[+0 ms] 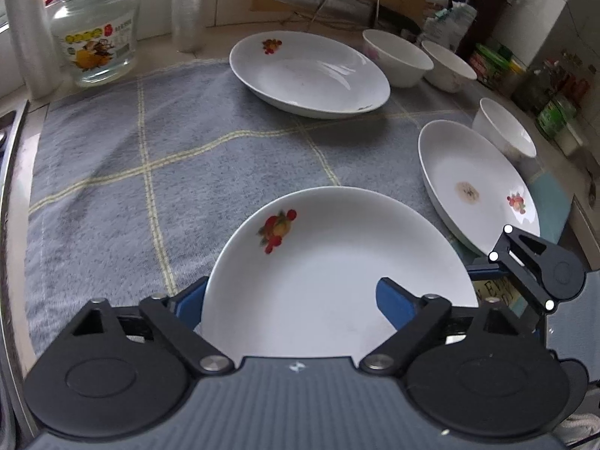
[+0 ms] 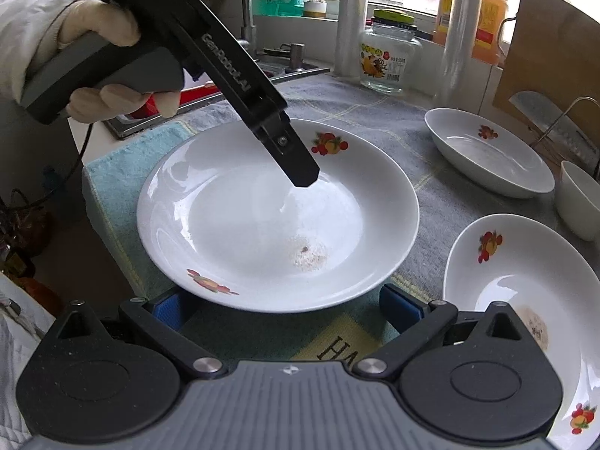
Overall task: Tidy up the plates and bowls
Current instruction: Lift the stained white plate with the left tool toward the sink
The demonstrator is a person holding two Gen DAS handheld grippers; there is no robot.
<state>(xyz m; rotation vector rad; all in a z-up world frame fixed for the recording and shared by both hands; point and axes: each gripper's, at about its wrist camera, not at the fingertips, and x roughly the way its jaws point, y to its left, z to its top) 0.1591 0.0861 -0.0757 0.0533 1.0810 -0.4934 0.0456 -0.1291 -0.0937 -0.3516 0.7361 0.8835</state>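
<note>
my left tongs (image 1: 296,300) are poised around the near white fruit-print plate (image 1: 337,262) on the grey checked cloth (image 1: 131,172), grip unclear, my right tongs (image 2: 288,307) released beside its rim, so next i judge it needs stacking onto the right plate (image 1: 476,183).

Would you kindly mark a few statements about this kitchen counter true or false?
1. Three white bowls show in the left wrist view. True.
2. The plates are stacked in one pile. False: three plates lie apart on the cloth.
3. The glass jar has its lid on. True.
4. The right tongs are shut on a bowl. False: they are open and hold nothing, at the rim of the nearest plate.
5. The nearest plate has a brownish stain. True.
</note>
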